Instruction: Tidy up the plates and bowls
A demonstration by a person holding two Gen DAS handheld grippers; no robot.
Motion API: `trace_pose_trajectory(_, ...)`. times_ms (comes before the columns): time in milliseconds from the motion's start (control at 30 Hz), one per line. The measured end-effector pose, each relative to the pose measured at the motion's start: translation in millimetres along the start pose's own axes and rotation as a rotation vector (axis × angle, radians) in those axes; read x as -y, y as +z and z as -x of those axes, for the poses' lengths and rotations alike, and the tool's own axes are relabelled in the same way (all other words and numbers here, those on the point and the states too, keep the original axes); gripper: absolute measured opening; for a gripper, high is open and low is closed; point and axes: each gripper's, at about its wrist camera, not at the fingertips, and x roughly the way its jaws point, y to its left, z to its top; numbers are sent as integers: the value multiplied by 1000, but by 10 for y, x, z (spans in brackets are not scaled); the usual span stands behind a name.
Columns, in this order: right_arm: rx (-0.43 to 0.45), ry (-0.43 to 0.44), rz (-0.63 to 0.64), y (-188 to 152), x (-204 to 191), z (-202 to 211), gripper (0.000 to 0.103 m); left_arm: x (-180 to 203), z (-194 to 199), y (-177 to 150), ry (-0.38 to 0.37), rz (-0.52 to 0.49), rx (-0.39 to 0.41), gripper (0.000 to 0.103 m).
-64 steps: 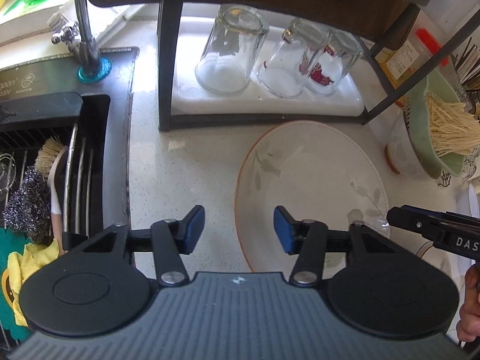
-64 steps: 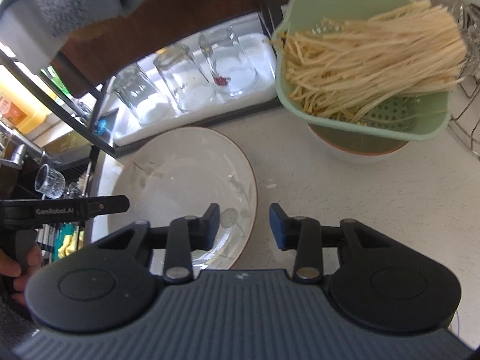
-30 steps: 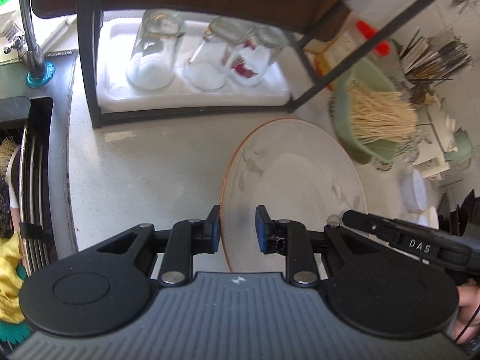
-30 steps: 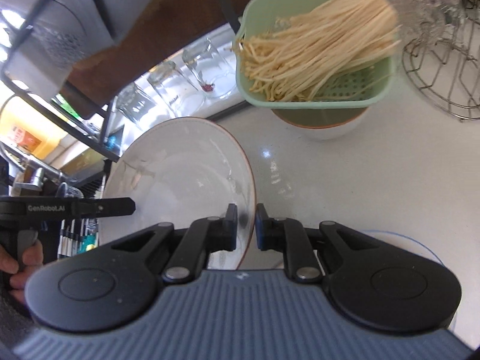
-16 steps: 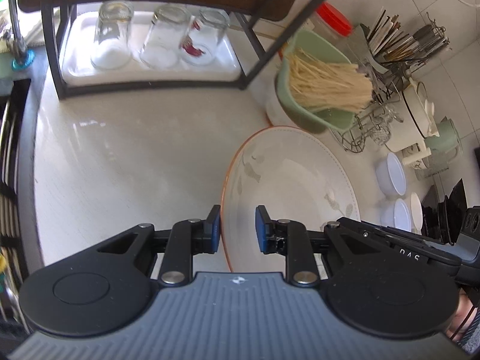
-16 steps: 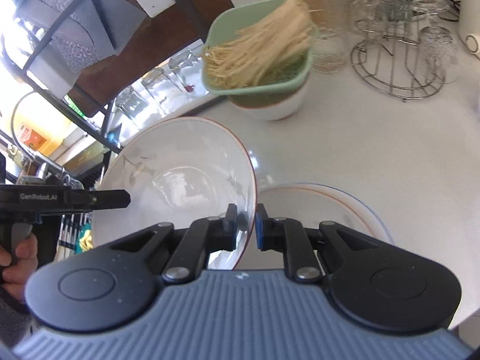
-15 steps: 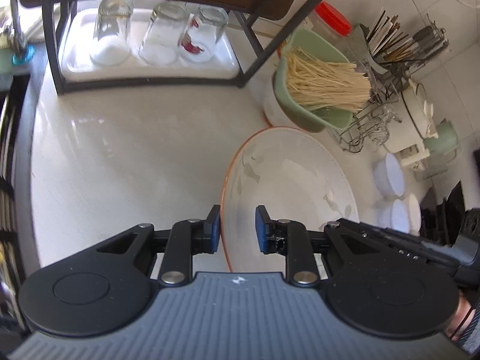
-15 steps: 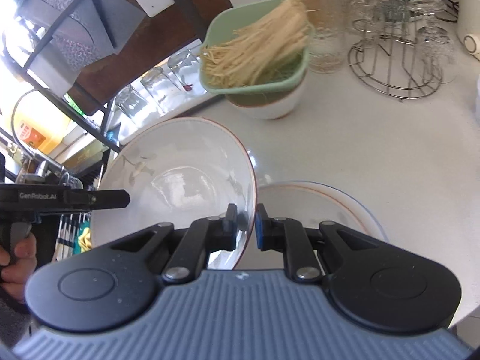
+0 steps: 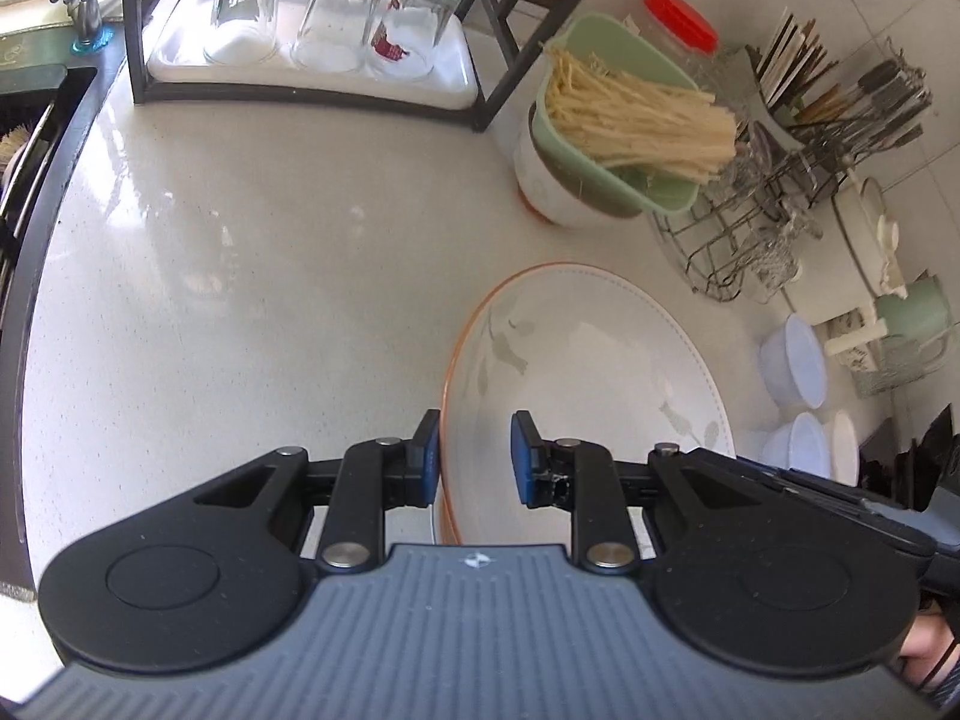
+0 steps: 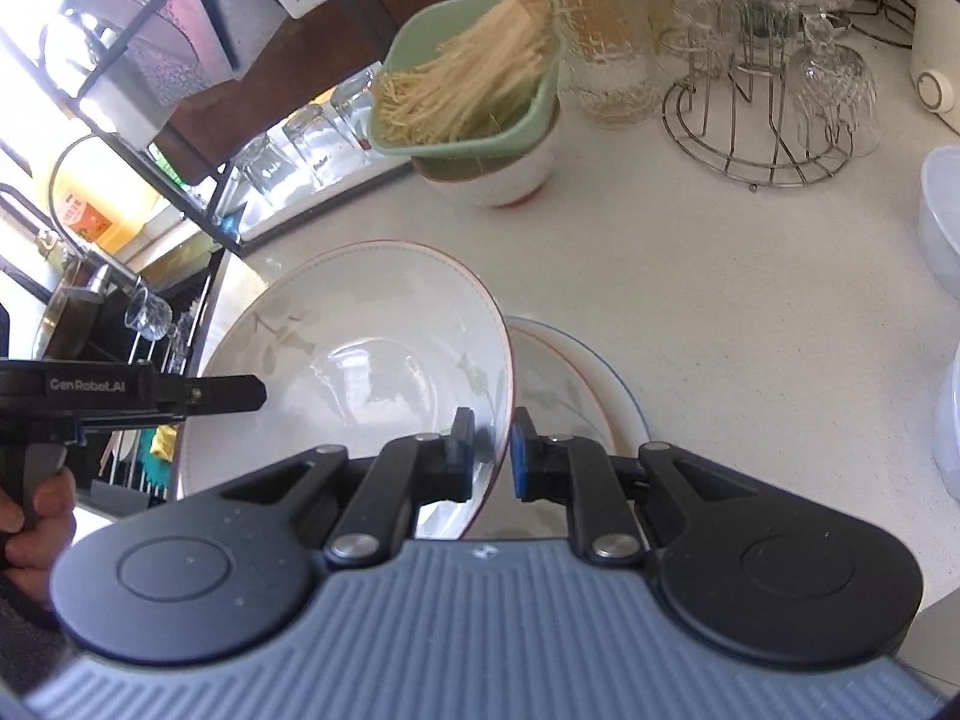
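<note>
A white plate with an orange rim and leaf print [image 9: 588, 360] [image 10: 360, 360] is held tilted above the counter. My left gripper [image 9: 474, 456] is shut on its left rim. My right gripper [image 10: 491, 450] is shut on its right rim. Under its right side a second white plate with a blue rim [image 10: 576, 384] lies flat on the counter. In the right wrist view the left gripper's body [image 10: 138, 390] shows at the far left.
A green strainer of noodles [image 9: 624, 120] sits in a white bowl. Wire racks with glasses [image 10: 774, 90], white plastic bowls [image 9: 792, 360], a tray of upturned glasses [image 9: 312, 18] under a dark shelf, and the sink [image 9: 24, 138] at left.
Both grippers have carried the plate to the right, away from the sink, over the blue-rimmed plate. The plate now sits lower and closer to the second plate.
</note>
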Motion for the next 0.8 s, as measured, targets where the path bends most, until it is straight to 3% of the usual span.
trace_pose_trajectory(800,-67,1,75,-301,149,-276,19,198,-278,-308,193,-49,-79,28)
